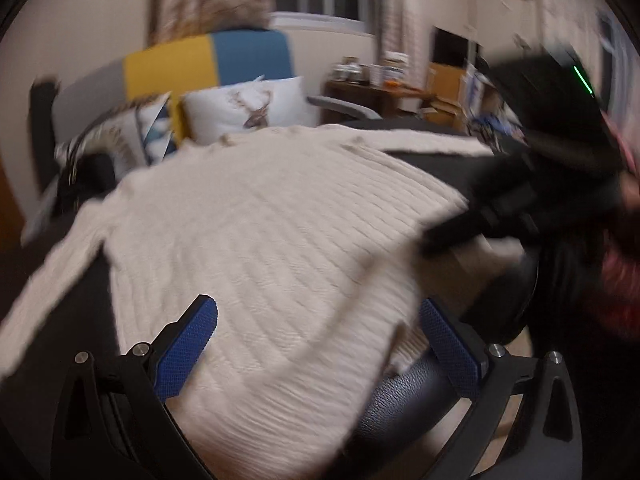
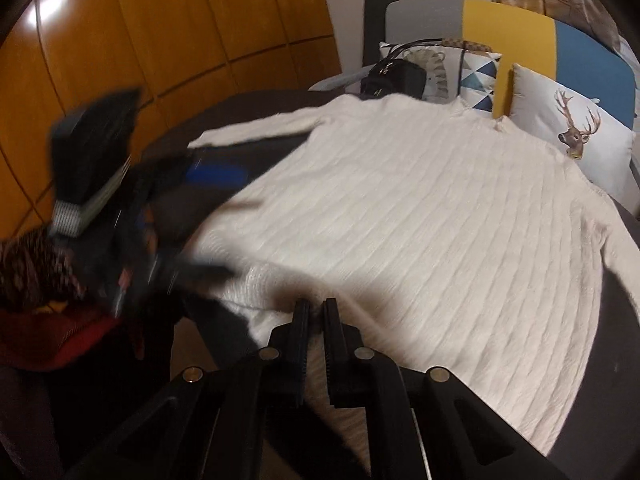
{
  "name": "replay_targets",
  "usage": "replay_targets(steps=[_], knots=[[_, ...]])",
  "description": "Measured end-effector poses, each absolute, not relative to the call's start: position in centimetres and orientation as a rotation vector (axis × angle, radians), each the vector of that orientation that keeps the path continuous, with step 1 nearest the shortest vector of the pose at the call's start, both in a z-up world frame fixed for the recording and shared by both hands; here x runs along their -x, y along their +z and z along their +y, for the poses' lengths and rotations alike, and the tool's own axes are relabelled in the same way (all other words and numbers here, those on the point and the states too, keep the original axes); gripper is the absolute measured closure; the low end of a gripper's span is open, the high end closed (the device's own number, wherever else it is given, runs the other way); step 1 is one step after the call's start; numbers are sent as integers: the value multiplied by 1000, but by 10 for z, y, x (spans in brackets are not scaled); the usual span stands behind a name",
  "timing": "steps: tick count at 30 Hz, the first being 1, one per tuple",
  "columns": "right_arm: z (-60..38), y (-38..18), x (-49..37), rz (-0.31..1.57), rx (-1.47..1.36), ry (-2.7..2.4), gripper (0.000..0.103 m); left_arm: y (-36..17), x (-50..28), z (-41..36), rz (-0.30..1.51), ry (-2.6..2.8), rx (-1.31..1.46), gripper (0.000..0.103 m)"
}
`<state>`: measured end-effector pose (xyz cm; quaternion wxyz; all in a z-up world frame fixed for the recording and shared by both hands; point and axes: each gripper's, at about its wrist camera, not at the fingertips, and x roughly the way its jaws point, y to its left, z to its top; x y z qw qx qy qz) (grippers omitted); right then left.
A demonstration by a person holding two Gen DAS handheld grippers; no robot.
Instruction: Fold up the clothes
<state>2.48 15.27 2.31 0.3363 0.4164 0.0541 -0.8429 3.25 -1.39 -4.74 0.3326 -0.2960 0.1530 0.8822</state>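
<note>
**Cream sweater spread flat, right tool clamped at its hem**

The cream ribbed-knit sweater lies spread across a dark round table, collar at the far side from both tools, hem twd the near edge. One sleeve runs out far-left of the right gripper; the other sleeve trails off to the left of the left gripper, over the table edge.

Right gripper: jaws clenched almost together, only a thin slit btwn the black fingers, tips right at the sweater's hem. A sliver of cream knit shows in the slit, but can't tell if it's really pinched.

Left gripper: released, blue-padded fingers spread wide, sweater's lower body seen btwn them, pads not pressing it. Heavy motion blur here.

Further out, ahead of both tools: a white deer-print cushion, a triangle-pattern cushion, and a grey, yellow and blue sofa back. A black bag sits just past the collar. Orange wood panelling is left of the right tool. A red patterned sleeve shows behind the left tool
</note>
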Motion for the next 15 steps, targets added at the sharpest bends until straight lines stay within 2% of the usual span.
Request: replay_targets(steps=[5,7,8,10,11,15], knots=[[147,19,0,196,-1085,-2247,97,-76,-7,25,824,2490,814,0],[149,8,11,205,-1112,-2286,96,-79,11,18,775,2496,880,0],[151,3,13,215,-1120,-2304,95,-77,17,11,695,2483,928,0],[158,6,3,207,-1100,-2336,80,-73,26,-4,553,2453,1003,0],[161,10,-8,198,-1058,-2329,79,-72,23,-11,520,2446,1006,0],[153,17,-60,295,-931,-2177,77,-77,6,-23,533,2410,995,0]])
